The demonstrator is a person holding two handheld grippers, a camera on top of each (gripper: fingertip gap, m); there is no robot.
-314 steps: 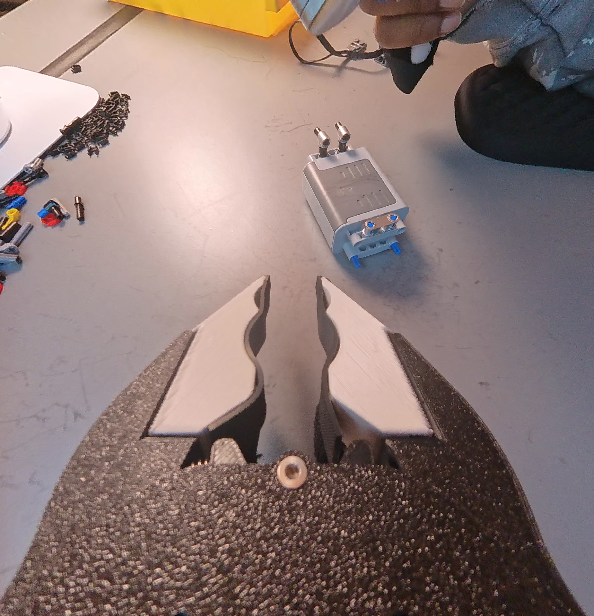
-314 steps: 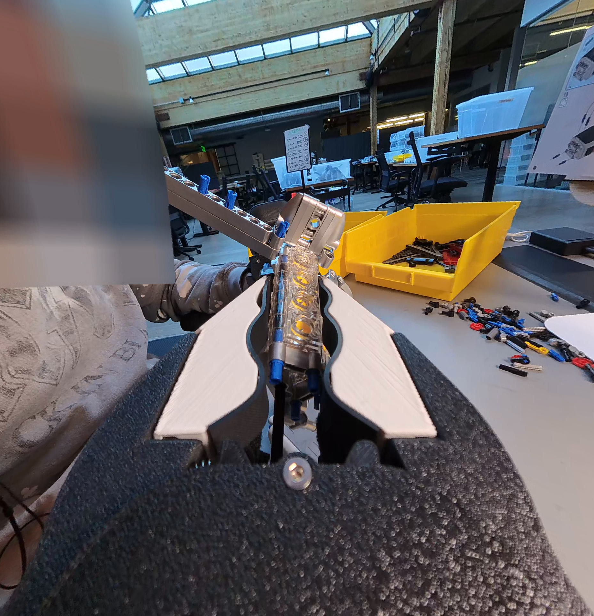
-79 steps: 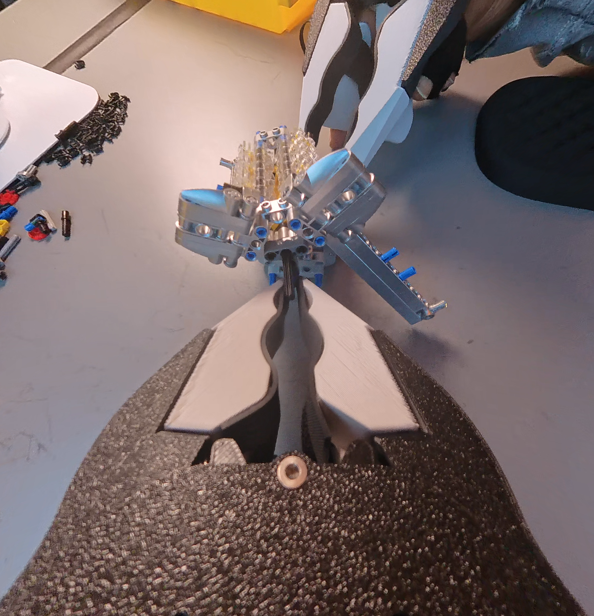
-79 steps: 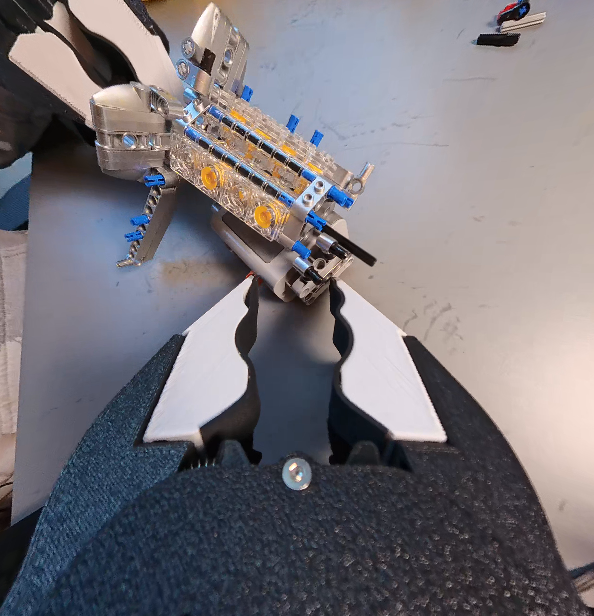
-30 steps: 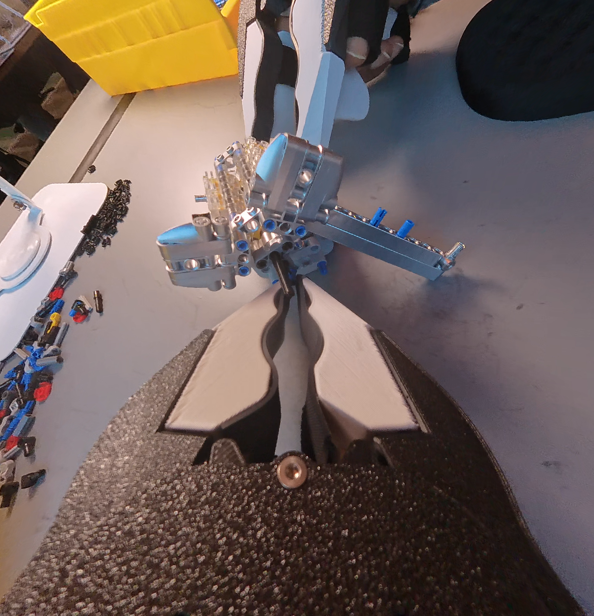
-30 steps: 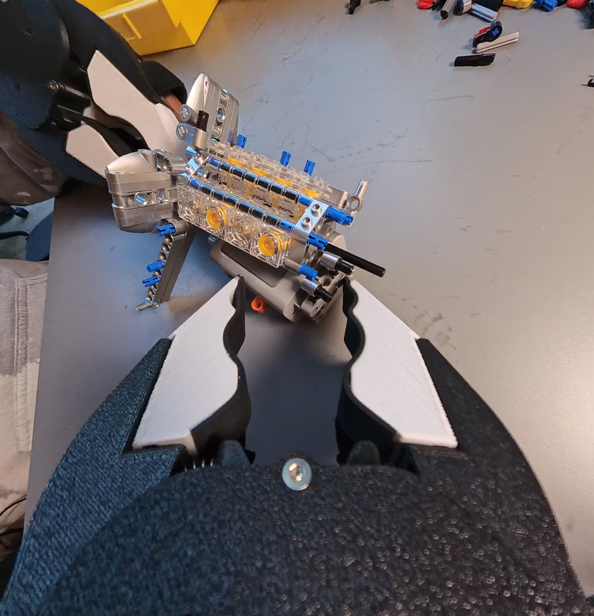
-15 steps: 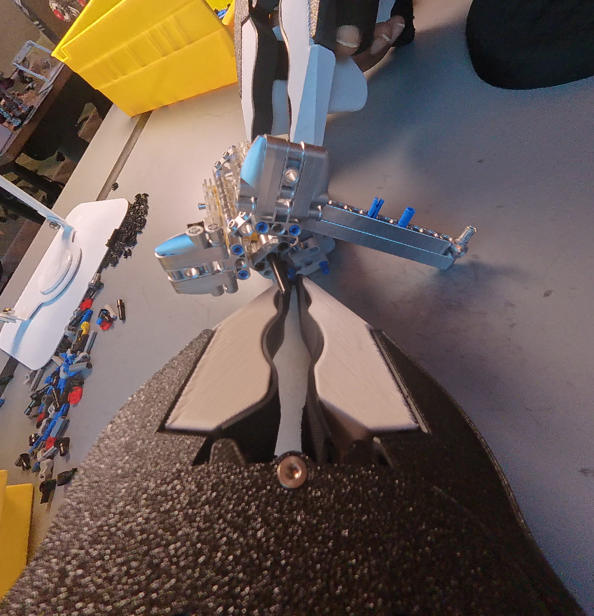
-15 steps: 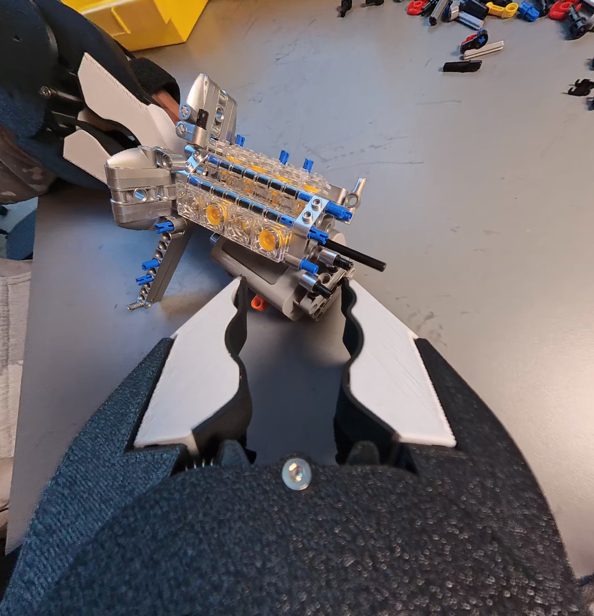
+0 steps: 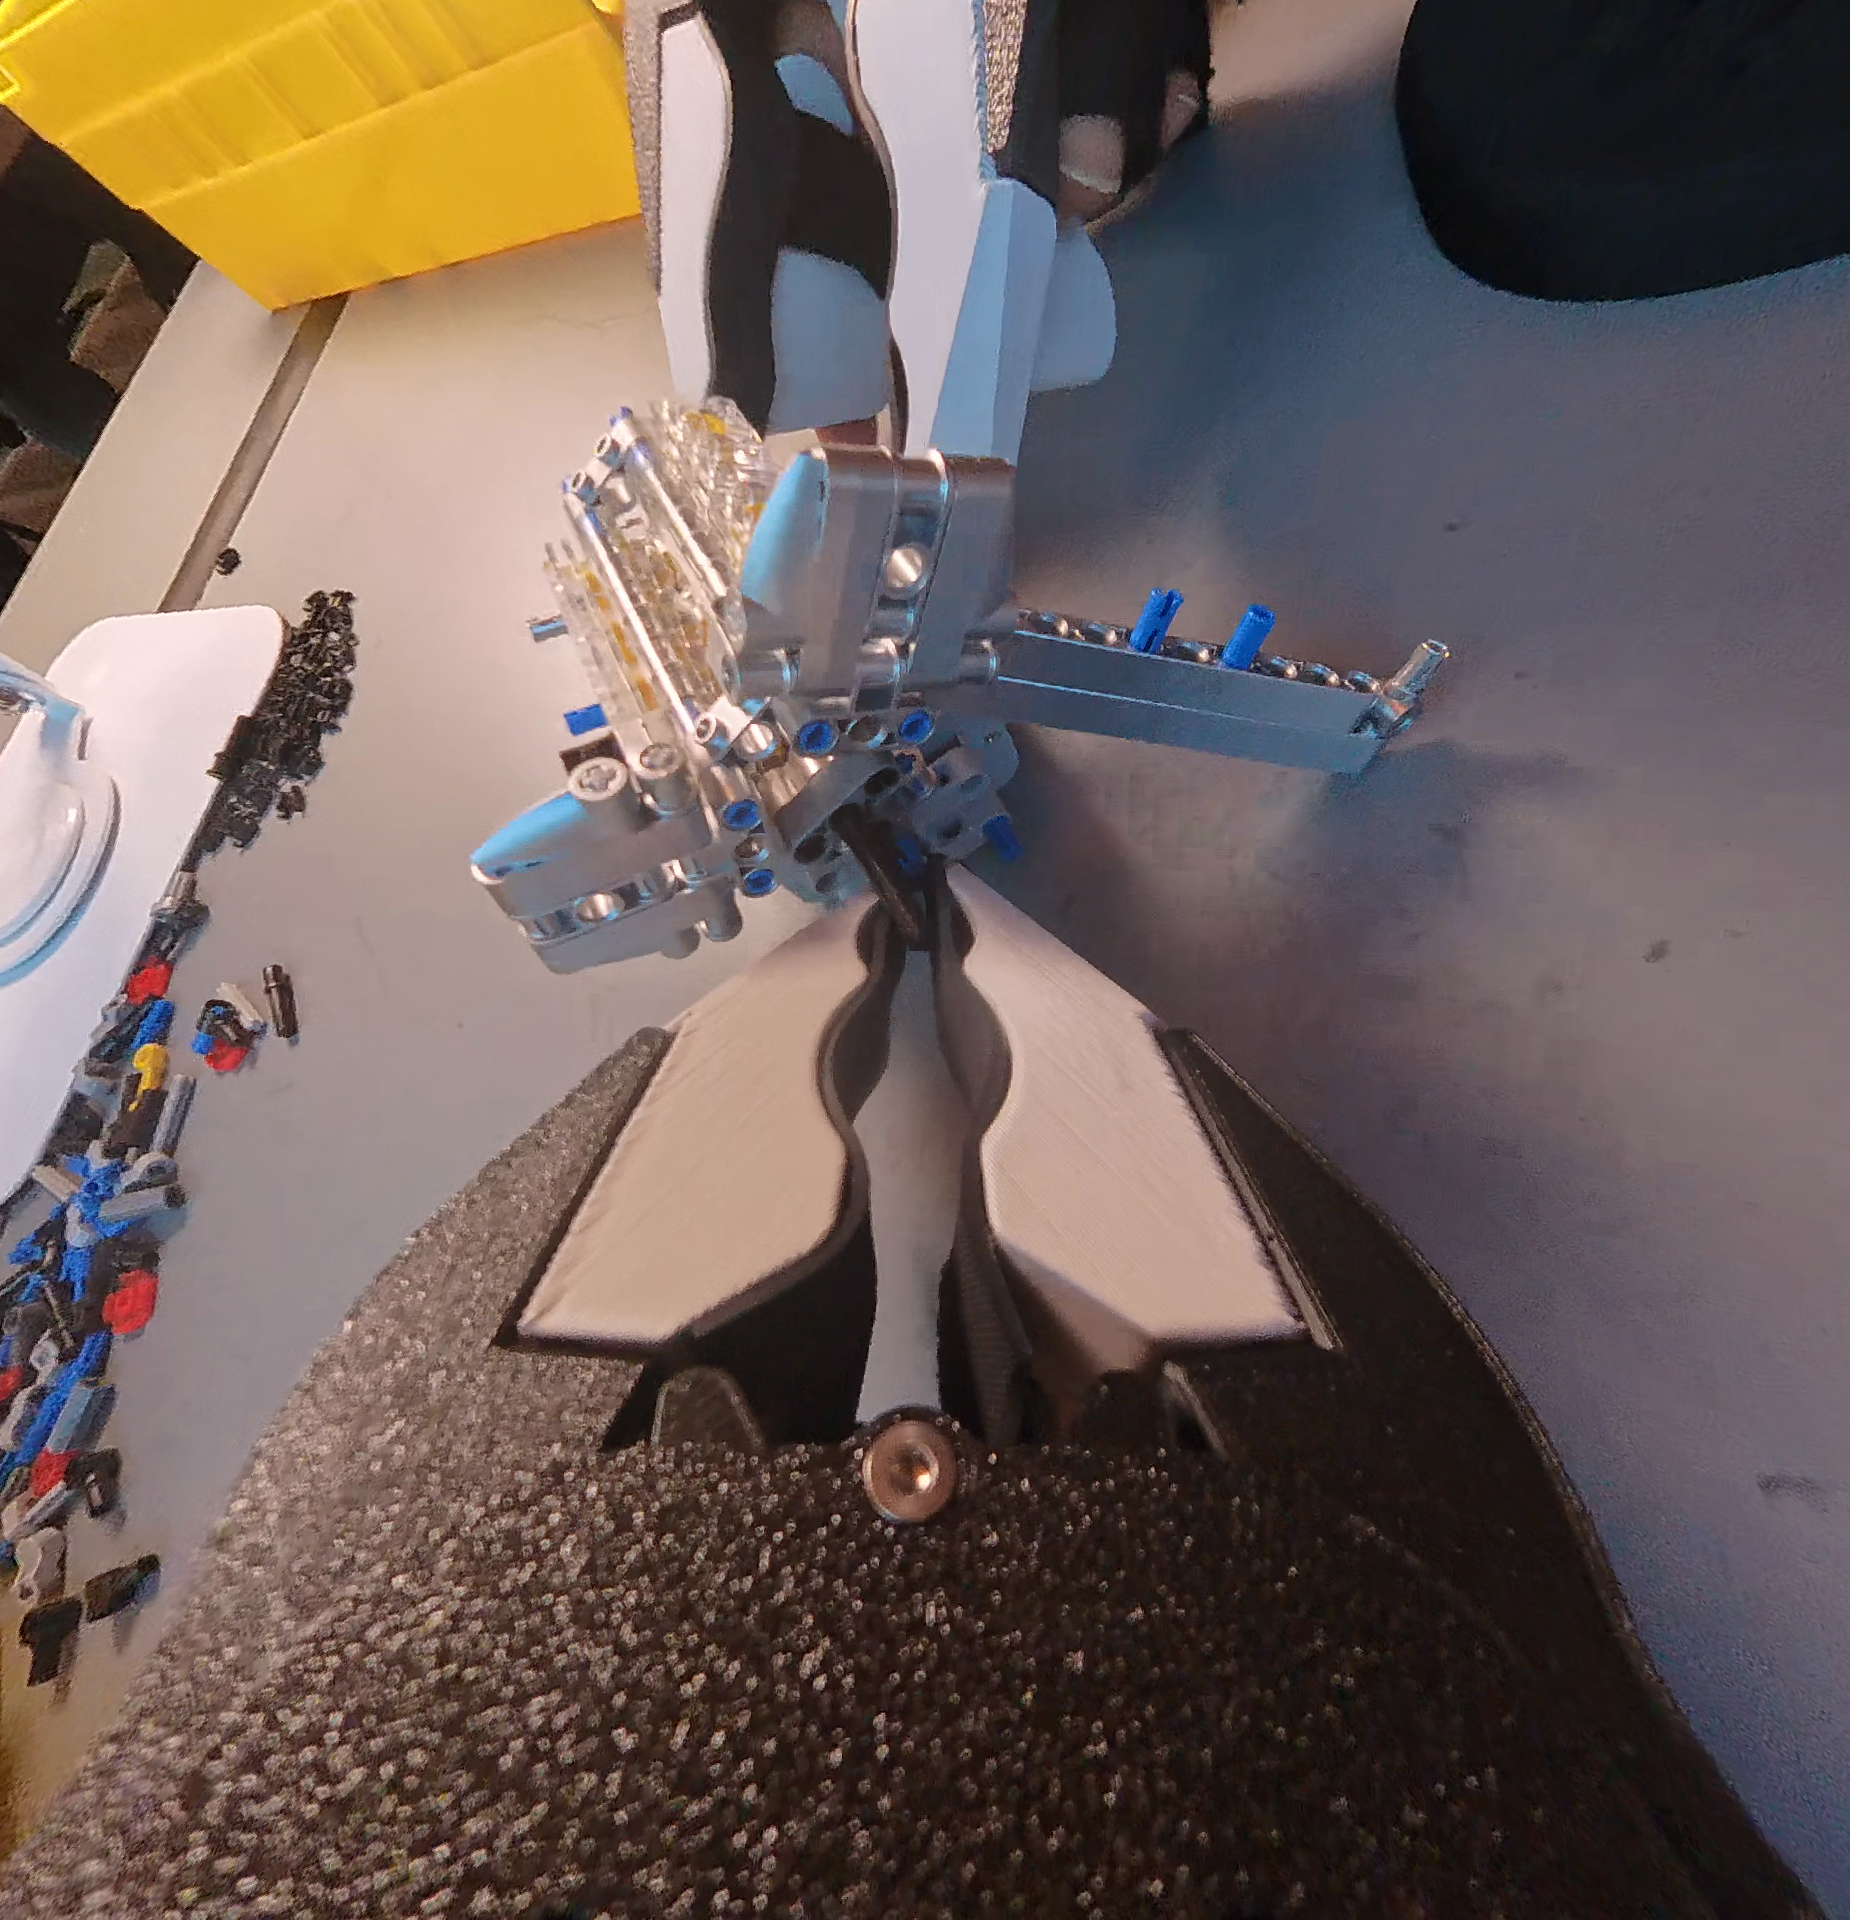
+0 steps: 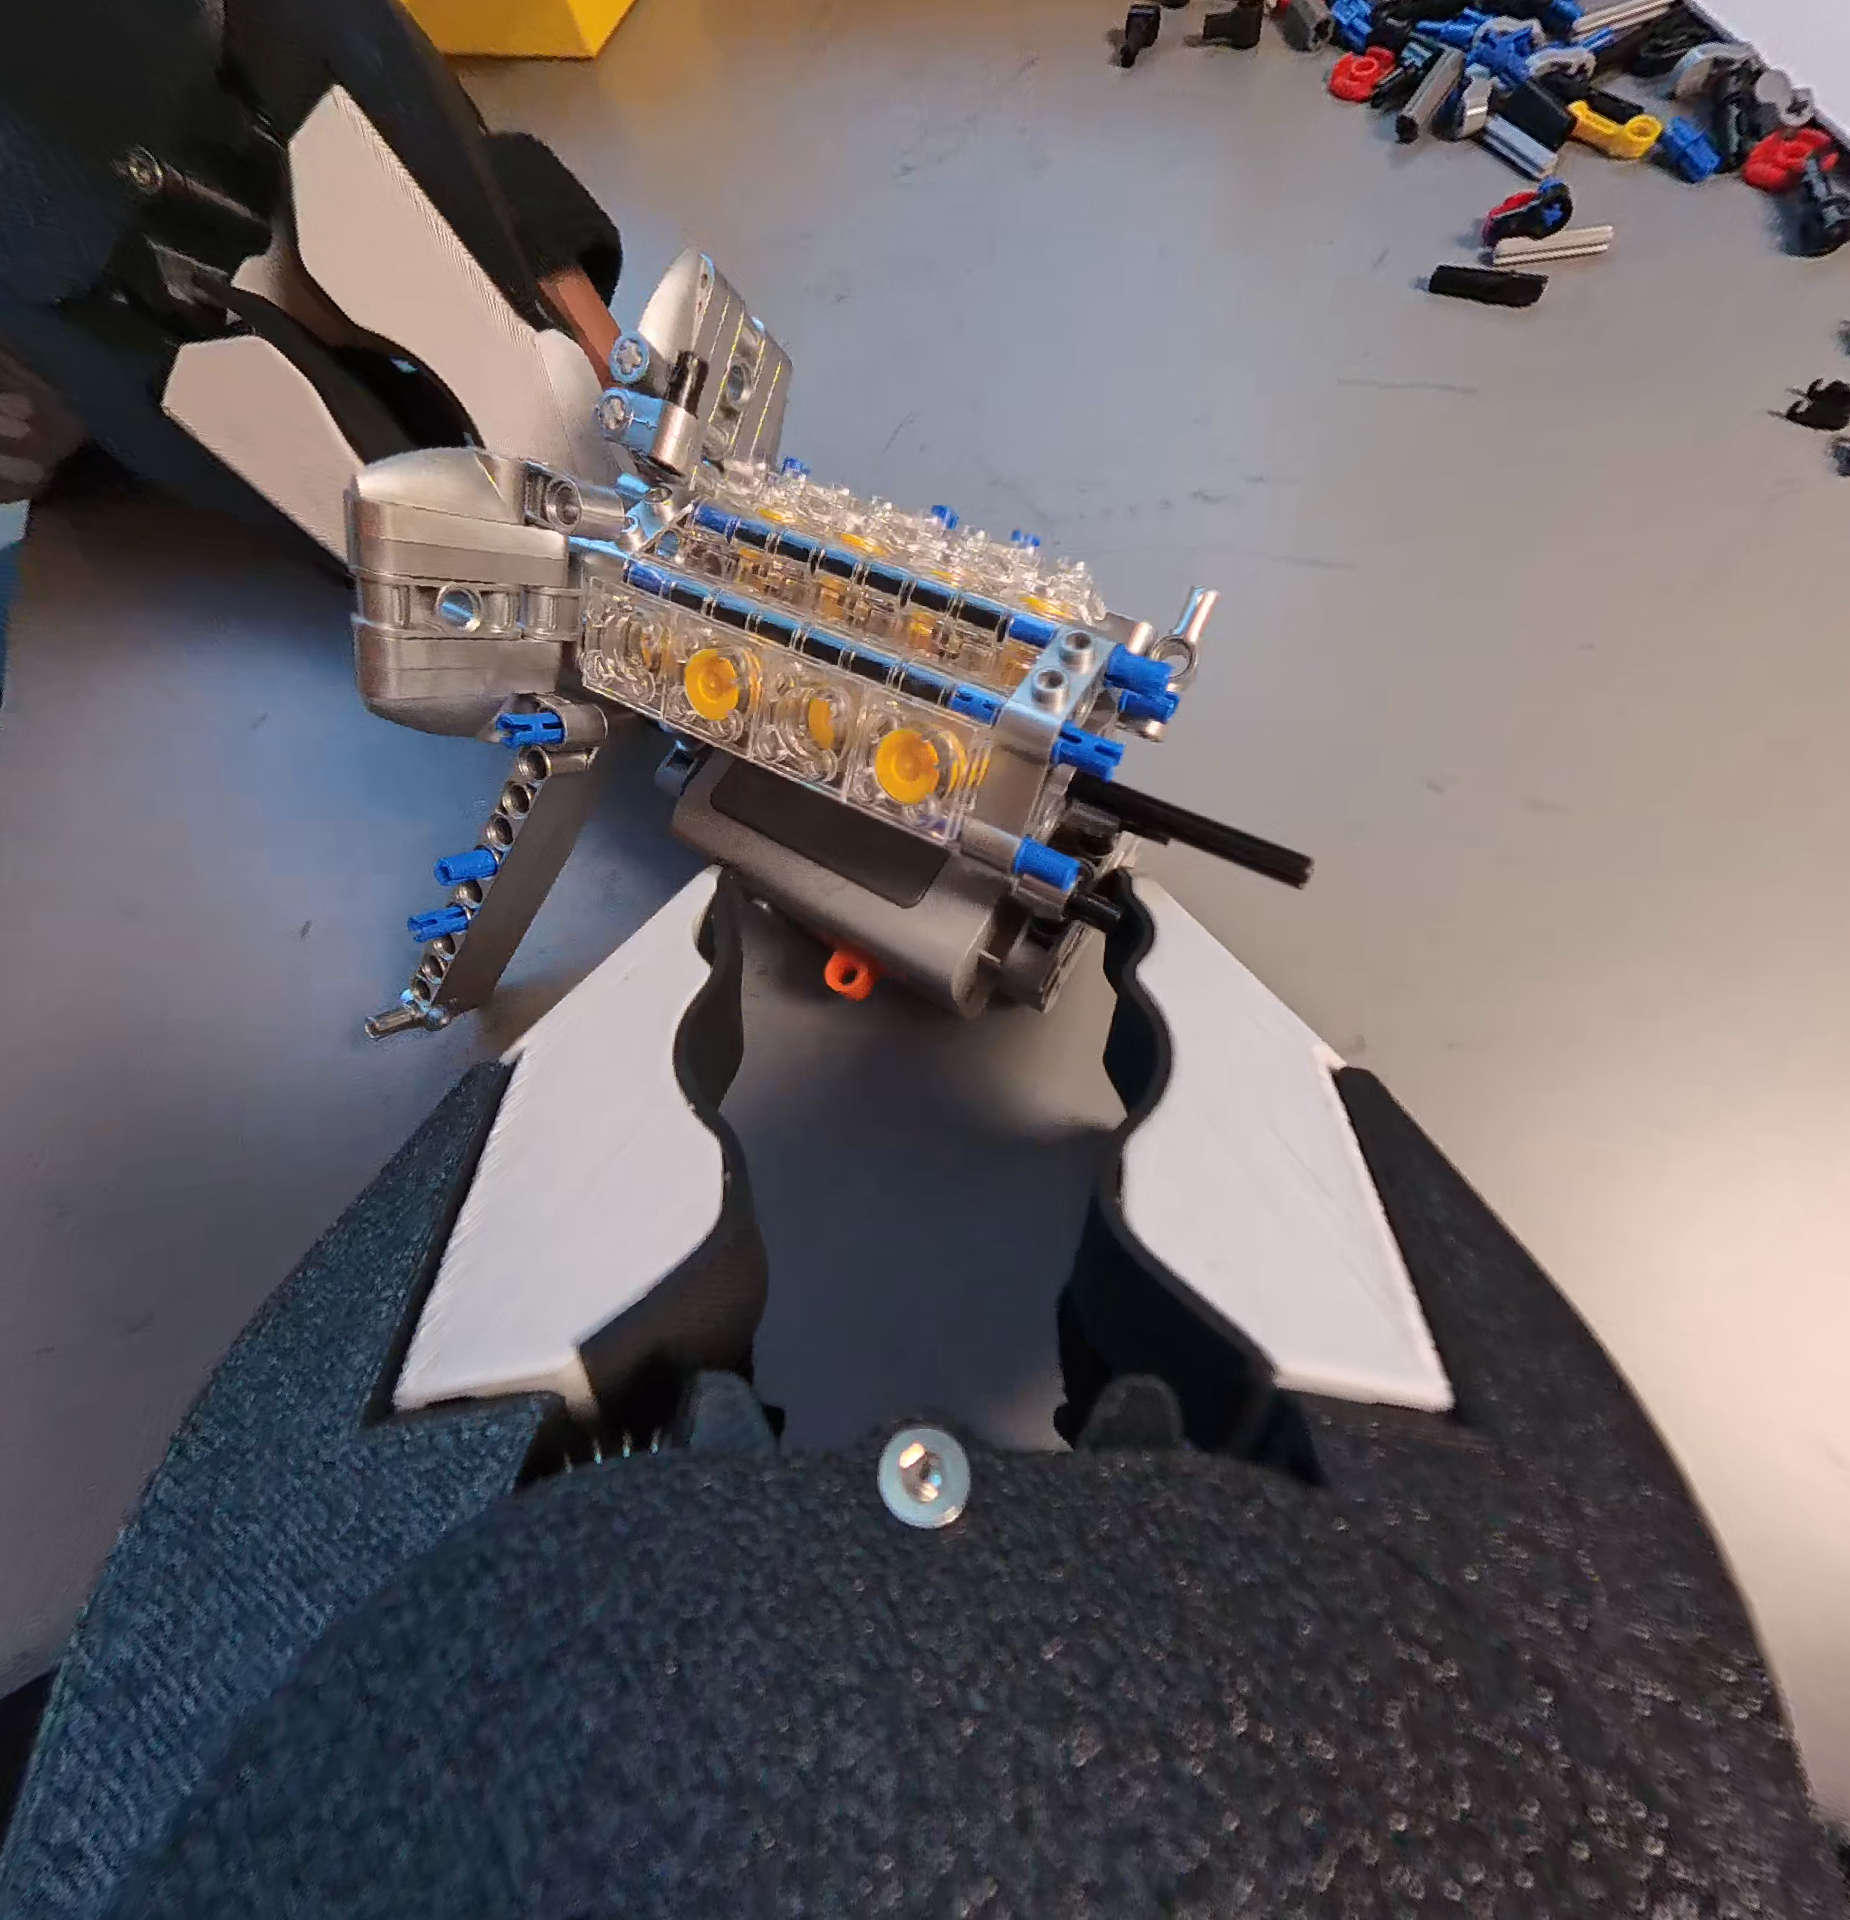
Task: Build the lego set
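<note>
A toy-brick engine assembly [image 9: 796, 707] with silver panels, clear blocks with yellow discs and blue pins sits on the grey table [image 9: 1523, 1039]. A long grey beam [image 9: 1191, 696] juts out to its right. My left gripper [image 9: 916, 920] is shut on a black axle [image 9: 885, 883] at the assembly's near end. My right gripper [image 10: 916, 914] is open, with its tips on either side of the grey motor block [image 10: 859, 873] under the assembly [image 10: 827, 665]. A second black axle [image 10: 1191, 831] sticks out to the right. Each gripper shows in the other view, the right one [image 9: 848, 260] and the left one [image 10: 433, 416].
A yellow bin [image 9: 308, 135] stands at the back left. A white plate [image 9: 27, 883], a heap of black pins [image 9: 287, 686] and loose small parts [image 9: 100, 1195] lie to the left. More loose parts [image 10: 1575, 94] show in the right wrist view. A person's dark sleeve [image 9: 1648, 135] lies at the back right. My hands' fingertips stand some 7 centimetres from each other. My right gripper is the nearer one to the white plate [image 9: 27, 883]: about 30 centimetres, against 35 centimetres.
Earlier my right gripper held the assembly in the air and the grey block lay alone. Now the assembly sits on that block, my left gripper grips its axle, and my right gripper has opened wider.
</note>
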